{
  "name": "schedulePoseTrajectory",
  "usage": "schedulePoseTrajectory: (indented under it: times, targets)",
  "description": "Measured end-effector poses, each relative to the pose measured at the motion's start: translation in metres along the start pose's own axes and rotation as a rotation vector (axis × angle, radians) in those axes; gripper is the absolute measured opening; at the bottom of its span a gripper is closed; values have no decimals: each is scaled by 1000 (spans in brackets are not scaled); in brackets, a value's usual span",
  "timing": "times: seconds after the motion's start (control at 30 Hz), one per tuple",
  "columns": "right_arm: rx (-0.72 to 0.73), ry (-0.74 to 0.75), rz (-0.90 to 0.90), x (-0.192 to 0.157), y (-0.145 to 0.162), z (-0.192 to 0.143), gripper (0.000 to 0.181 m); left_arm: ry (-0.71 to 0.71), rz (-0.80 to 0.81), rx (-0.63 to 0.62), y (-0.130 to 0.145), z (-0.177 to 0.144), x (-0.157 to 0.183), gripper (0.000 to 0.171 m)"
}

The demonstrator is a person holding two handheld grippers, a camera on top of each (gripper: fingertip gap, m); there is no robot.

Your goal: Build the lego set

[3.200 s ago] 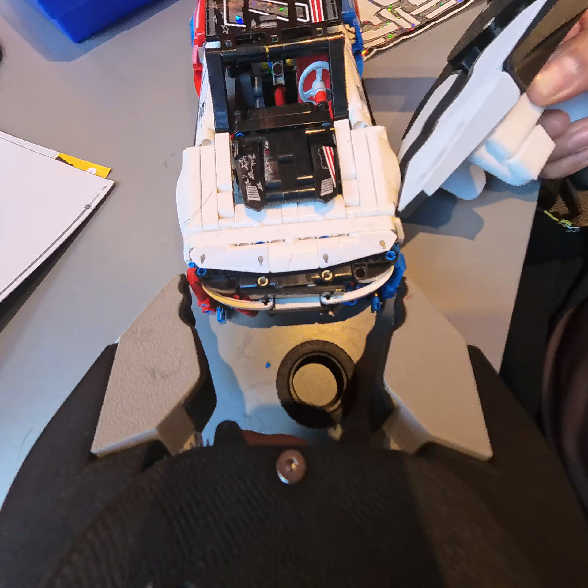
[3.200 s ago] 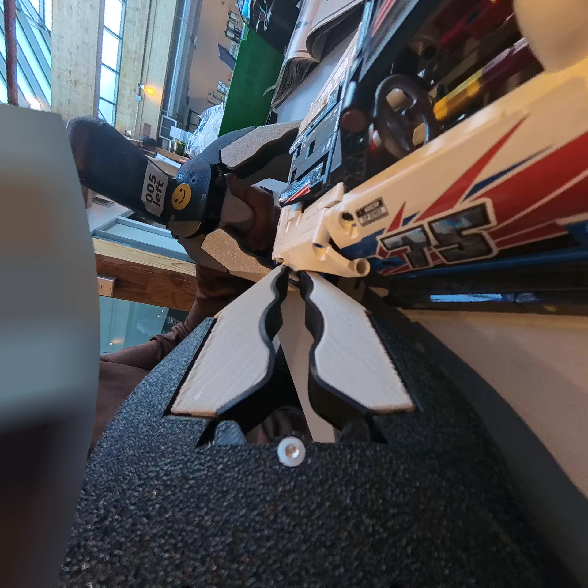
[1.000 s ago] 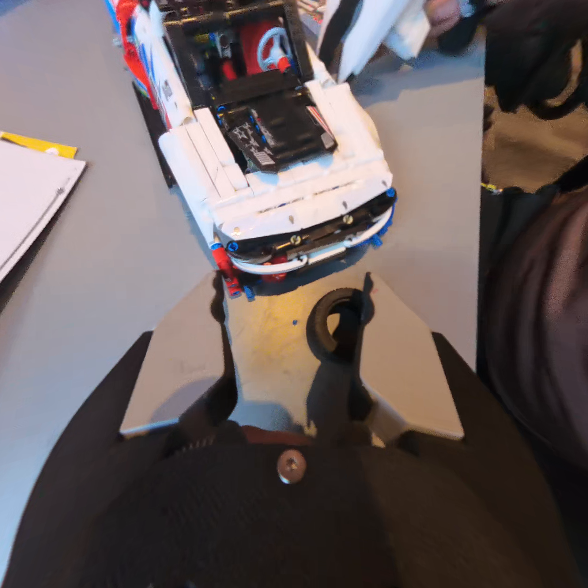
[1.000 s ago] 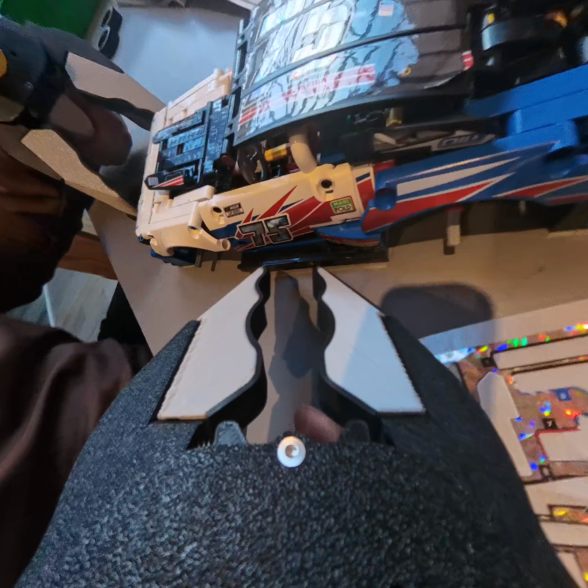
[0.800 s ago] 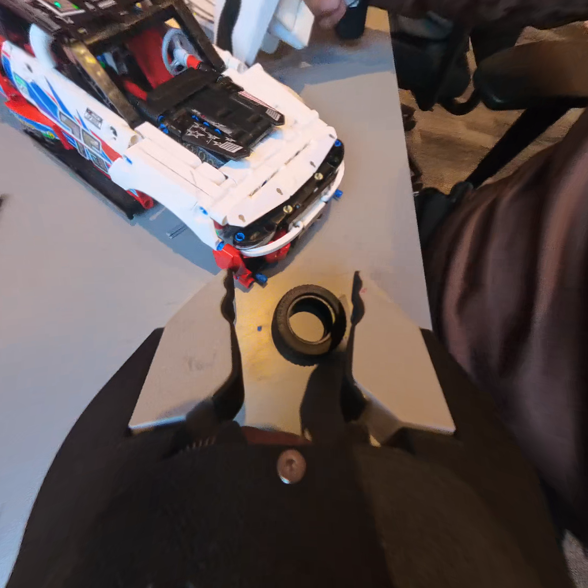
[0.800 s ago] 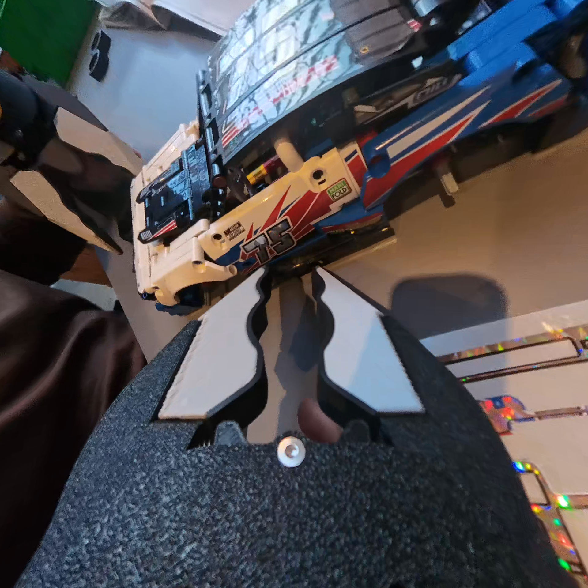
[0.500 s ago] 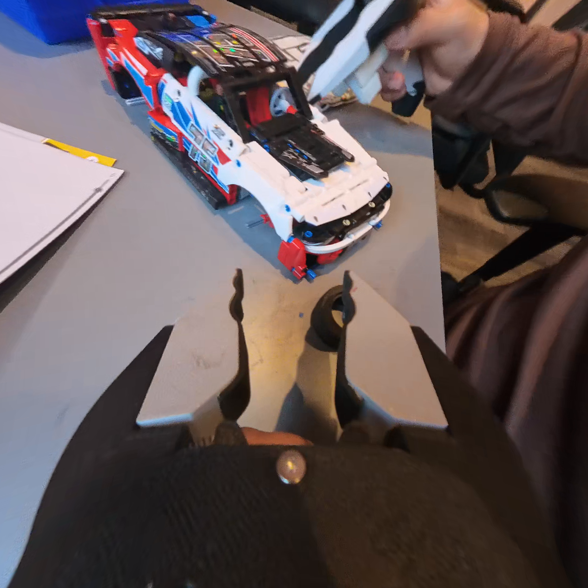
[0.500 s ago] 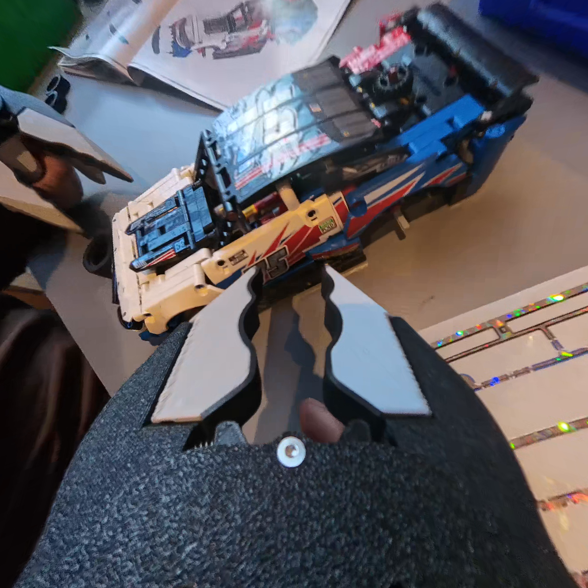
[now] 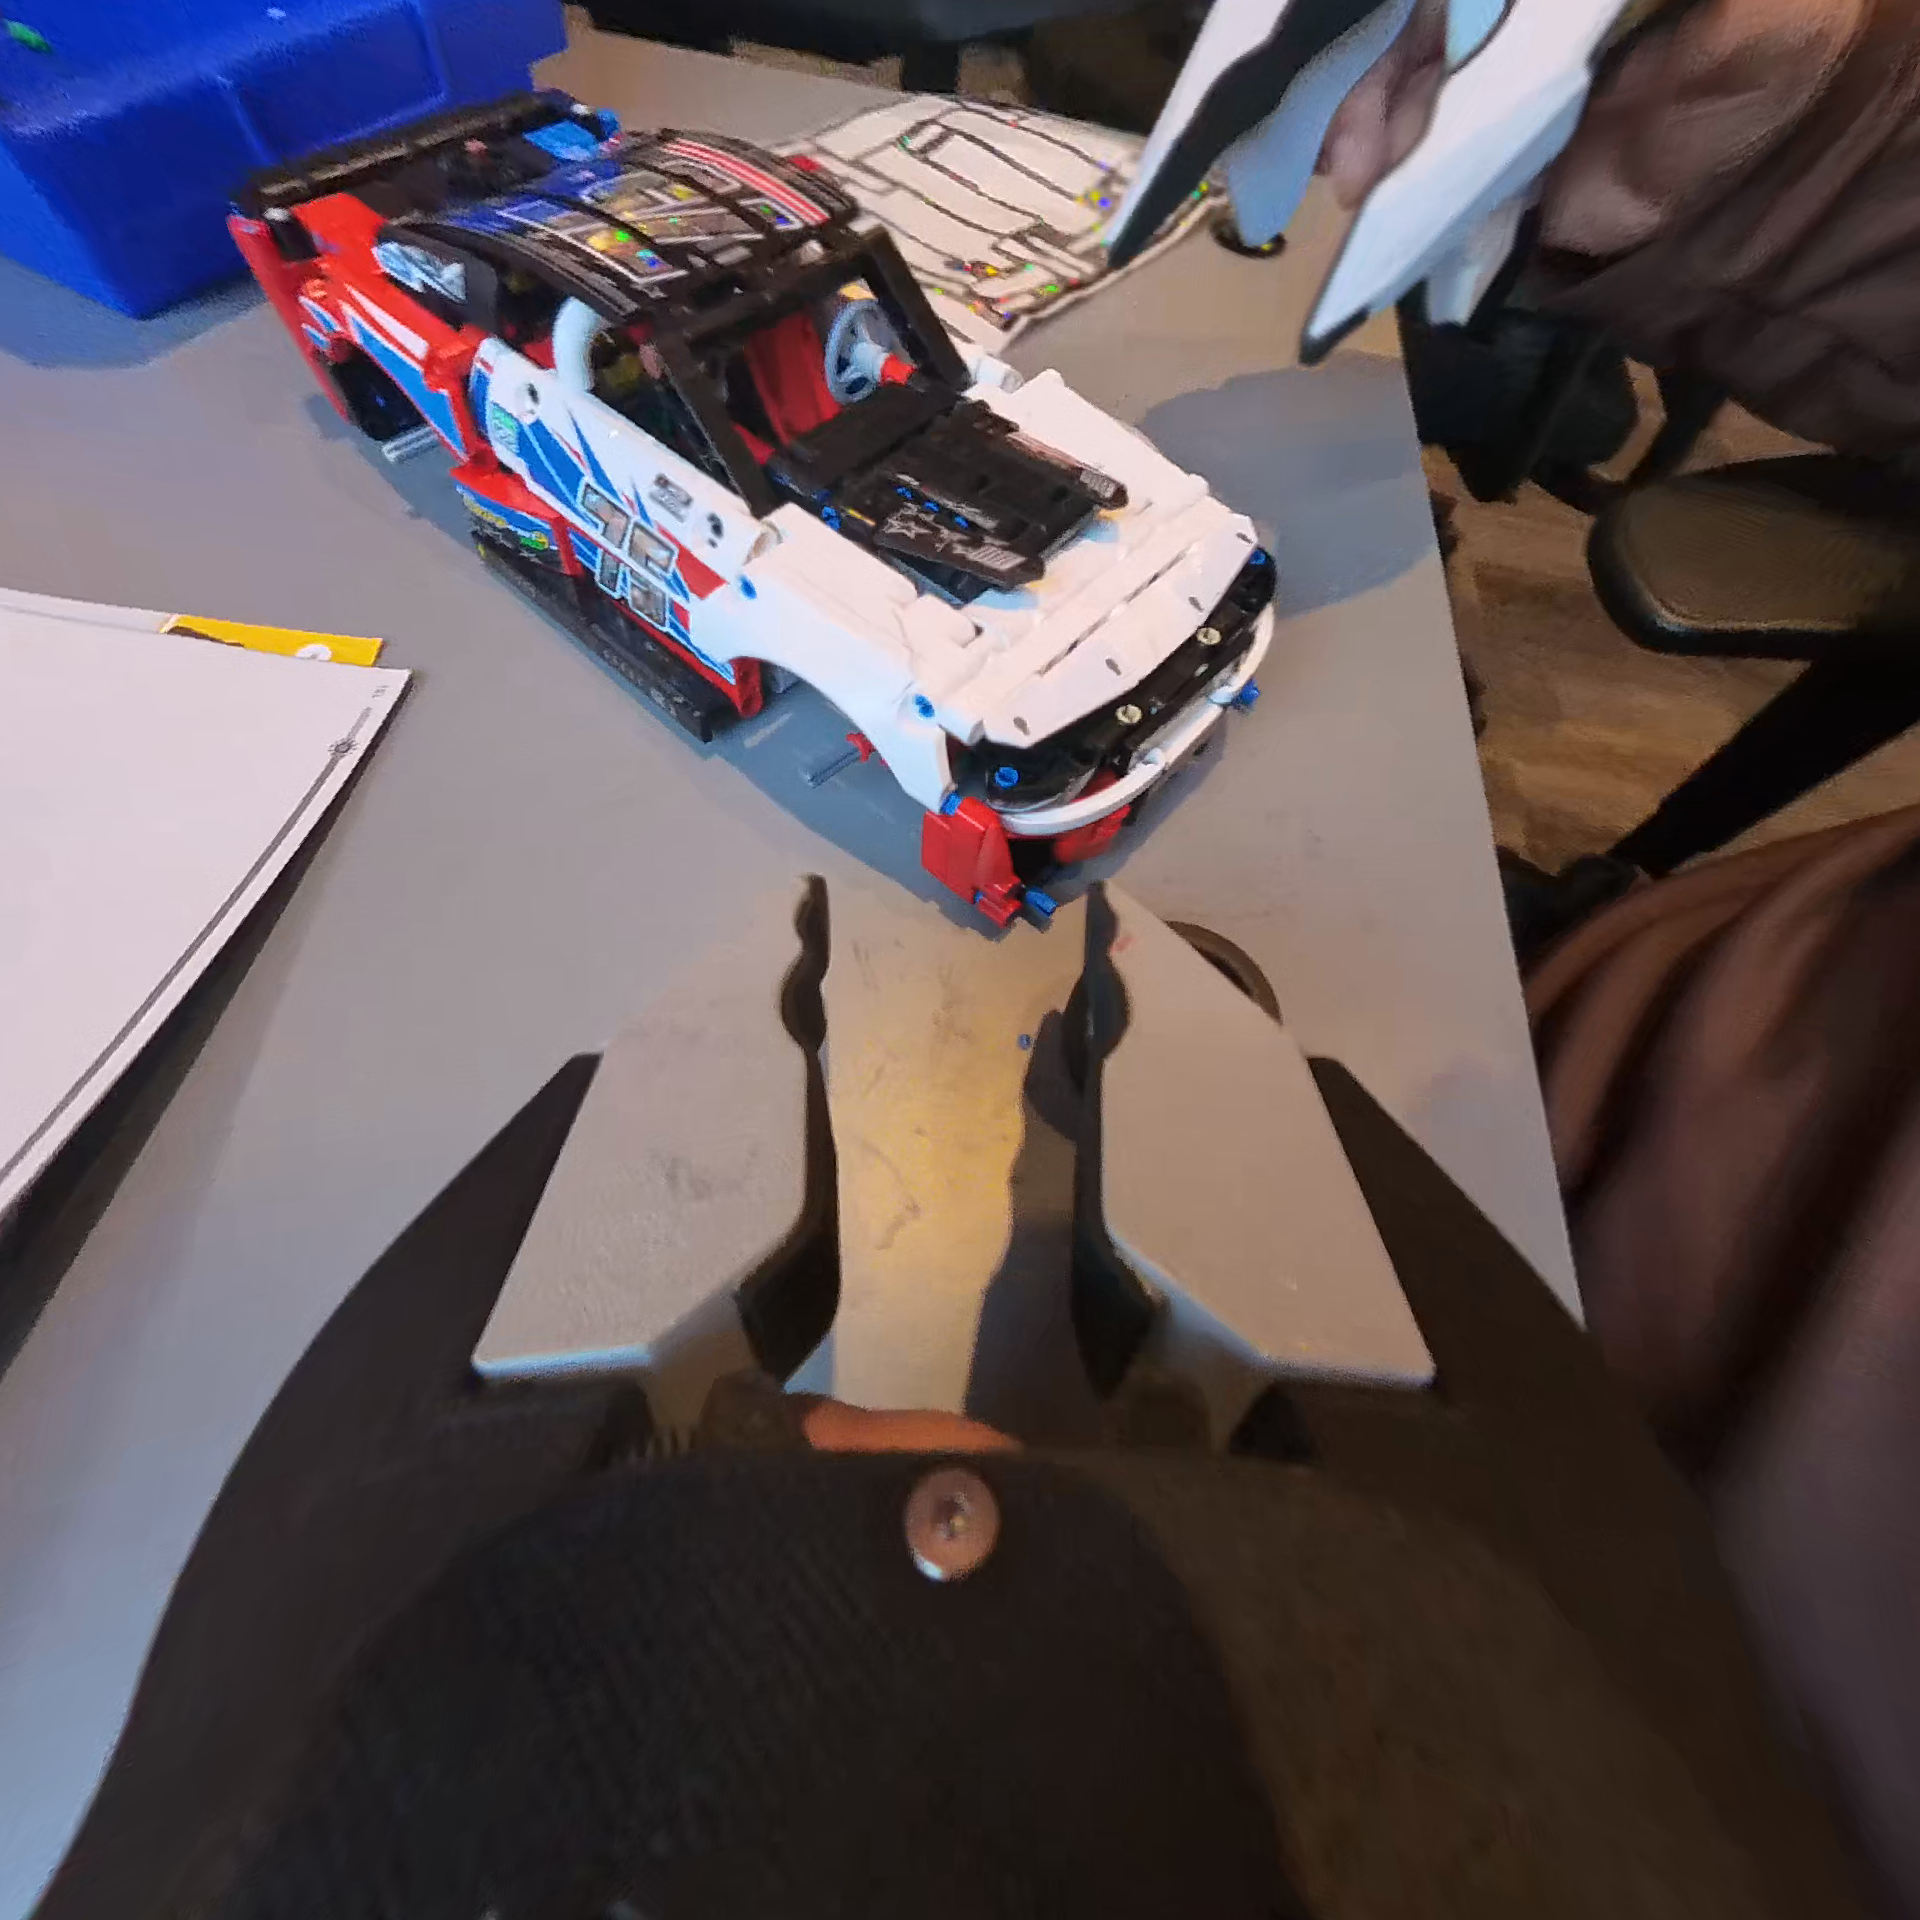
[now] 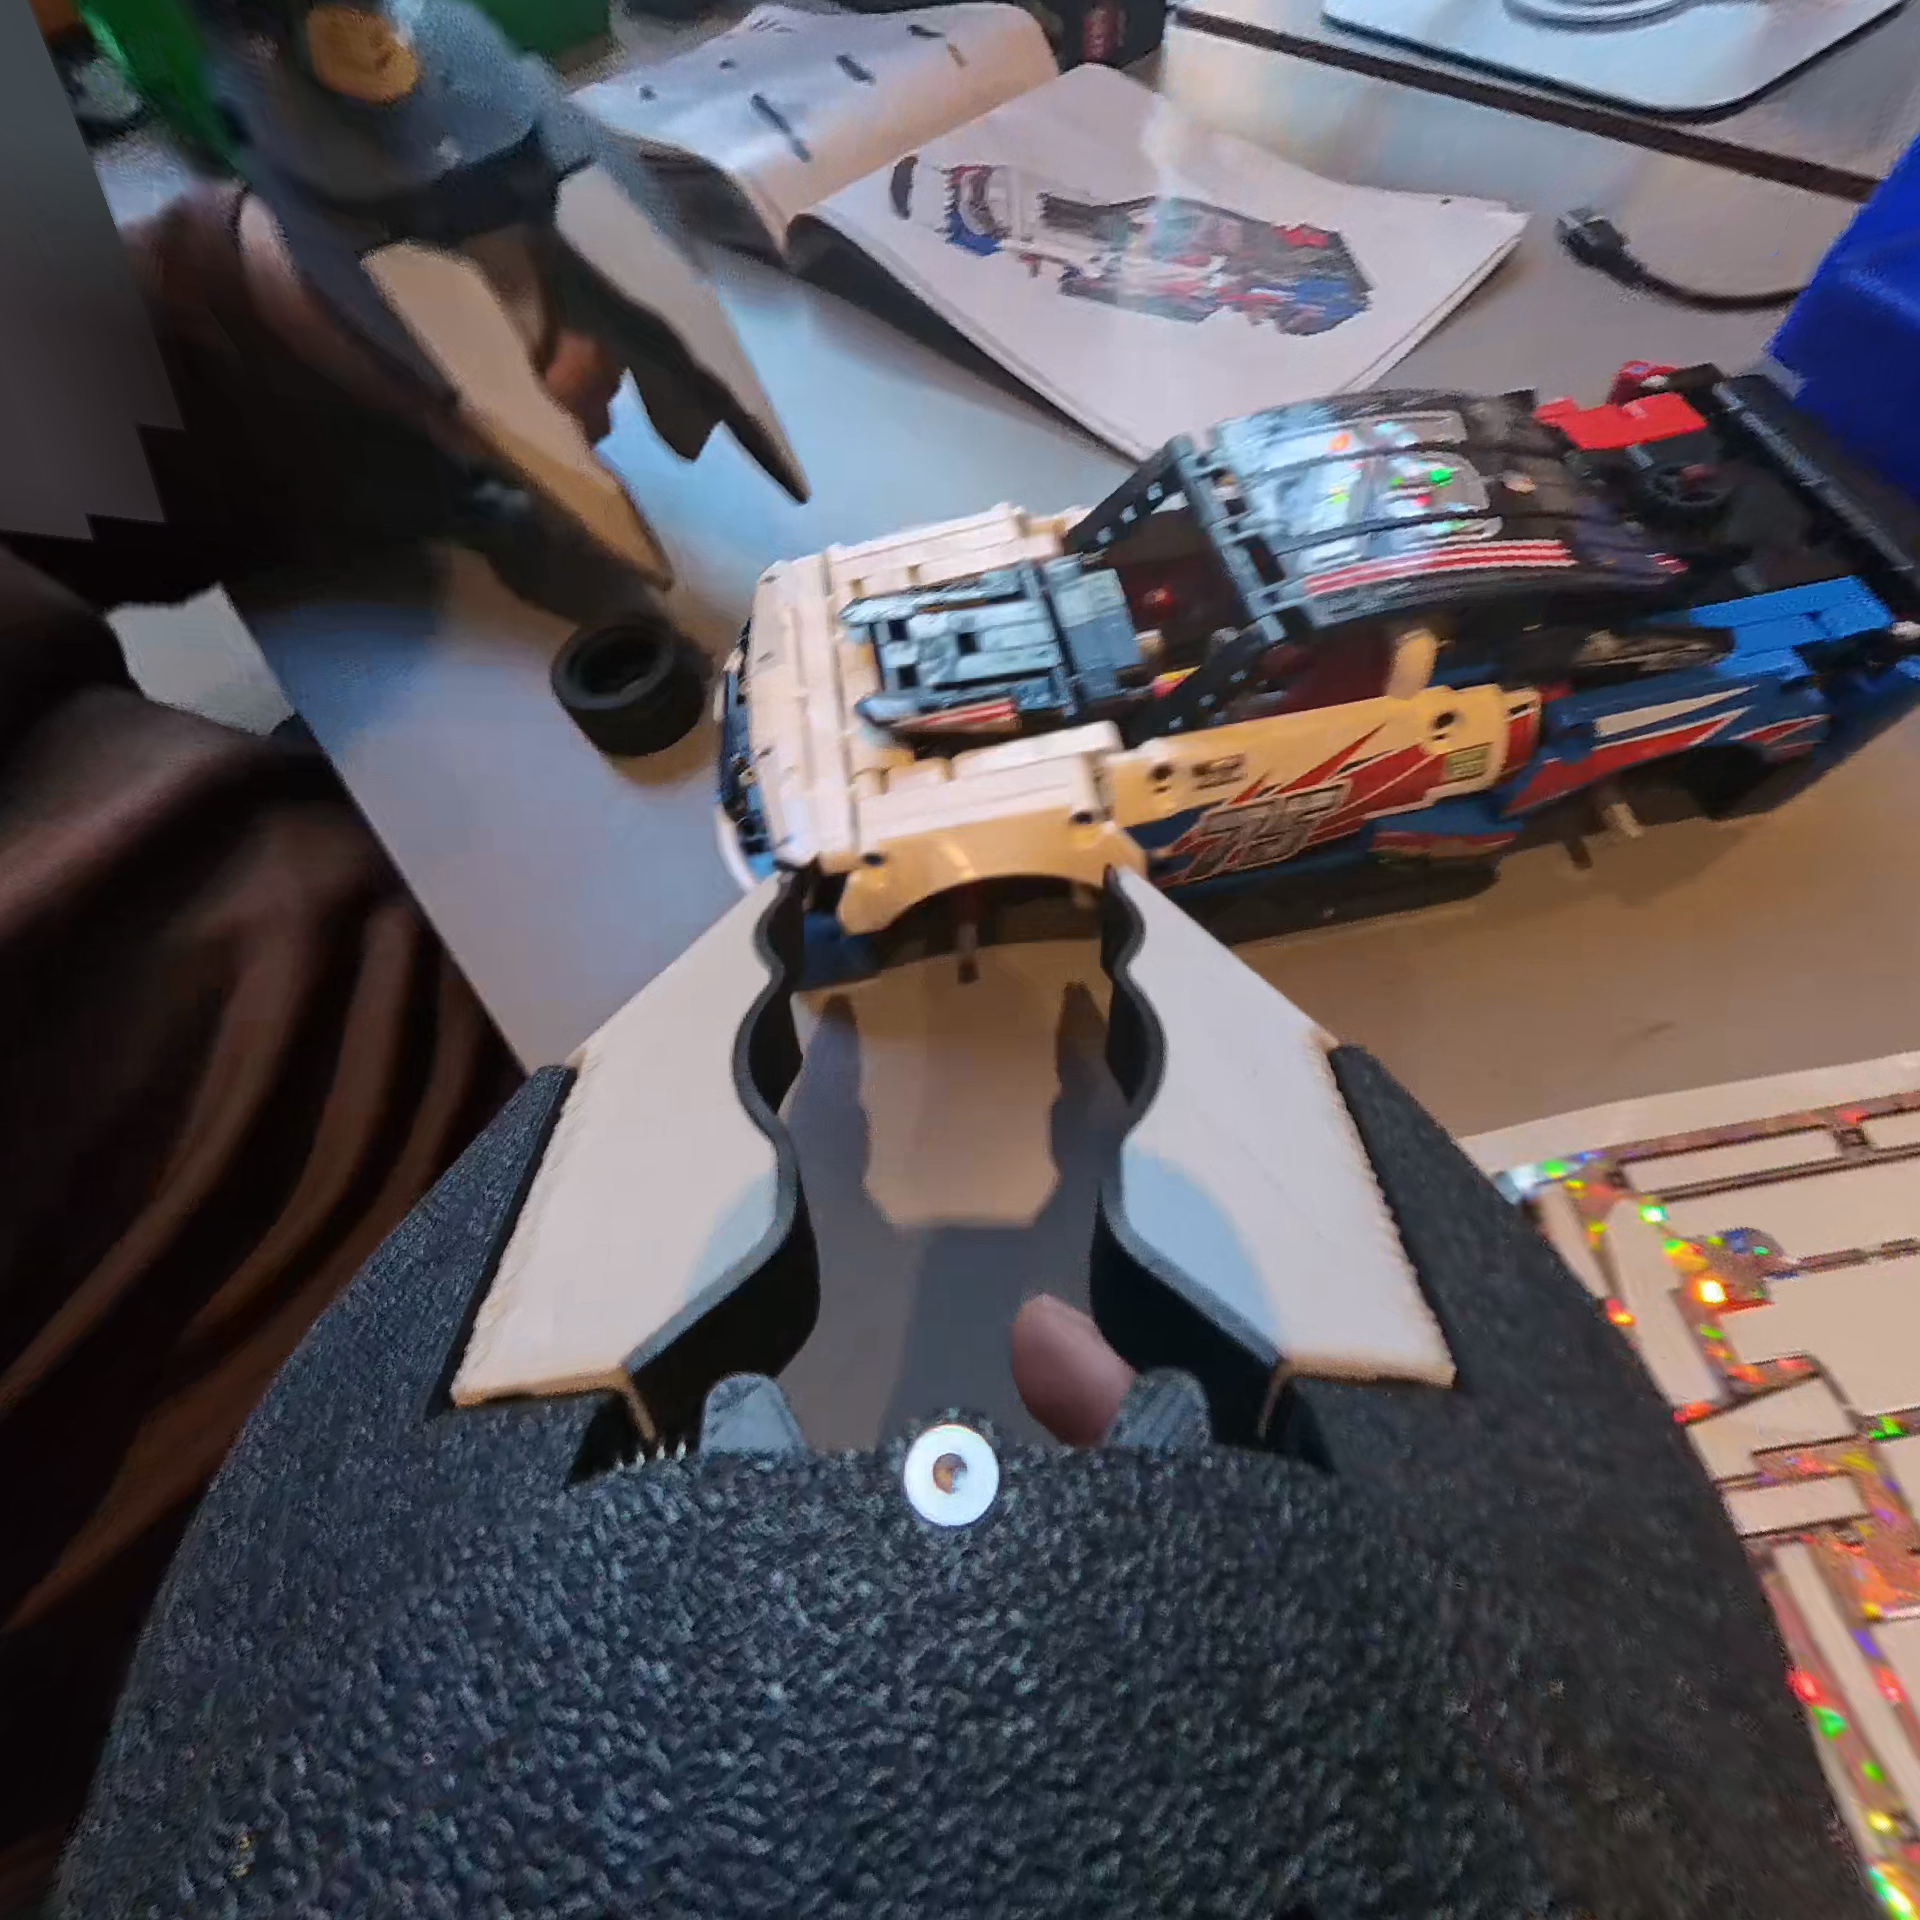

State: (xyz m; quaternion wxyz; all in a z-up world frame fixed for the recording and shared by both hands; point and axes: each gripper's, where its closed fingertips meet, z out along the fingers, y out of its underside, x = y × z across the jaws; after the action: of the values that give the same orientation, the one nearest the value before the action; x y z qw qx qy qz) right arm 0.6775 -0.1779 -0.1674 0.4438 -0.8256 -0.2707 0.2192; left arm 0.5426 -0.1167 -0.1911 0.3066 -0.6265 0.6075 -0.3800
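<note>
One Lego race car (image 9: 790, 540), white at the nose, red and blue behind, sits wheelless on the grey table (image 9: 499, 935). Its red front corner lies just beyond the tips of the left gripper (image 9: 951, 899), whose two fingers stand apart around nothing. One loose black tyre (image 10: 623, 681) lies just outside the right-hand finger (image 9: 1226, 1143), near the car's nose. The right gripper (image 10: 951, 899) also has its fingers spread and empty, their tips framing the car's bare front wheel arch (image 10: 977, 878). One instruction booklet (image 10: 1132, 249) lies open beyond the car, one holographic sticker sheet (image 10: 1745, 1351) to the right of those fingers, and one blue bin (image 9: 197, 114) behind the car's tail.
</note>
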Motion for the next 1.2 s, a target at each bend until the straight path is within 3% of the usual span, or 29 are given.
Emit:
schedulePoseTrajectory:
  times: [0.2,0.43,0.73,1.2]
  targets:
    - [-20,12,-77,-15,24,-4,56,18,144,-128,1,3,-7,49]
    - [20,47,-92,-18,26,-9,52,-46,129,-141,2,6,-20,50]
    - [22,32,-133,-28,30,-4,52,-36,143,-144,0,8,-14,51]
    - [-1,39,-71,-4,37,2,51,0,103,-105,6,10,-10,51]
